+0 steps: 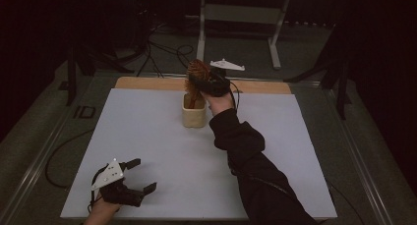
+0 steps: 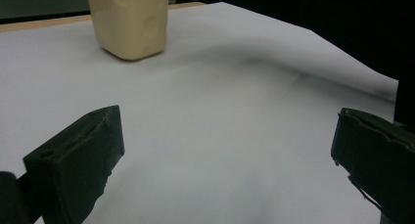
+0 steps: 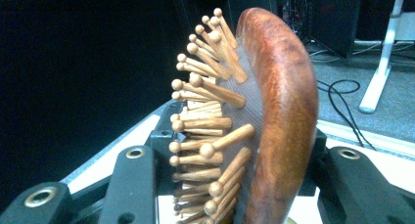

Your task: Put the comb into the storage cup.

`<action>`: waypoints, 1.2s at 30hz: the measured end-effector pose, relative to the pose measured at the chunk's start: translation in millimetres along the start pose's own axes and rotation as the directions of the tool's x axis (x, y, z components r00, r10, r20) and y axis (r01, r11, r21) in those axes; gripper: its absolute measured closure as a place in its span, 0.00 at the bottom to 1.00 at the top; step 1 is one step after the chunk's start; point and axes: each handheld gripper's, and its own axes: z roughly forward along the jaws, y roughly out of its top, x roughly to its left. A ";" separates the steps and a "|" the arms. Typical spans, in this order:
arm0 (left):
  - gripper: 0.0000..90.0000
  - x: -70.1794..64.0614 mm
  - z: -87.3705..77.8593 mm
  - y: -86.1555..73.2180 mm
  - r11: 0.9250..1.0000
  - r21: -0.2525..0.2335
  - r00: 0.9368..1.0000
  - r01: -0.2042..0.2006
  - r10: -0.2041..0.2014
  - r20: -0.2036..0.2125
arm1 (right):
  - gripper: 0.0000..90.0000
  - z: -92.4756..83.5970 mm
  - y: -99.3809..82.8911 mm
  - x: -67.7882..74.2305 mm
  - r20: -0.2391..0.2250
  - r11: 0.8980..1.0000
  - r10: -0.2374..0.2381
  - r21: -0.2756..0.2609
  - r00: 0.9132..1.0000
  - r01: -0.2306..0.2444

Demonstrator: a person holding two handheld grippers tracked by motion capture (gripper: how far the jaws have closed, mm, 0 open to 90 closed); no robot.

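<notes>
Nearest me, at the white sheet's (image 1: 162, 151) front left corner, the left gripper (image 1: 139, 175) rests with jaws spread wide and empty, while farther back the right gripper (image 1: 204, 82) is clamped on a wooden hairbrush (image 1: 196, 77) standing upright in the cream holder (image 1: 193, 114).

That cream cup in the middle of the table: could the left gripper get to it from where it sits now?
Probably yes. The left gripper sits open near the table's front edge, and bare white tabletop lies between it and the cream cup. The right gripper, holding the wooden hairbrush over the cup, might crowd it.
</notes>
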 end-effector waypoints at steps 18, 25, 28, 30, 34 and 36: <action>0.00 0.2 0.8 -0.5 1.000 0.007 1.000 -0.003 0.003 0.001 | 0.57 4.3 -16.0 -7.2 0.004 0.999 0.030 0.026 1.000 -0.030; 0.00 0.7 1.1 -0.5 1.000 0.005 1.000 -0.001 0.001 0.004 | 0.56 3.5 -18.0 -11.3 -0.001 0.999 0.042 0.026 0.999 -0.042; 0.00 0.6 0.6 -0.5 1.000 0.005 1.000 0.000 0.000 0.002 | 0.56 2.8 -19.0 -13.5 0.007 0.998 0.050 0.022 0.999 -0.051; 0.00 0.9 0.8 -0.6 1.000 0.005 1.000 0.001 -0.001 0.004 | 0.55 2.0 -19.4 -15.0 0.010 0.998 0.051 0.023 0.999 -0.052; 0.00 1.2 1.1 -0.7 1.000 0.002 1.000 0.004 -0.004 0.003 | 0.54 1.0 -20.2 -18.8 0.014 0.998 0.060 0.025 0.998 -0.060; 0.00 1.8 1.0 -0.4 1.000 0.000 1.000 0.004 -0.004 0.004 | 0.54 0.6 -20.1 -20.2 0.014 0.998 0.059 0.030 0.998 -0.059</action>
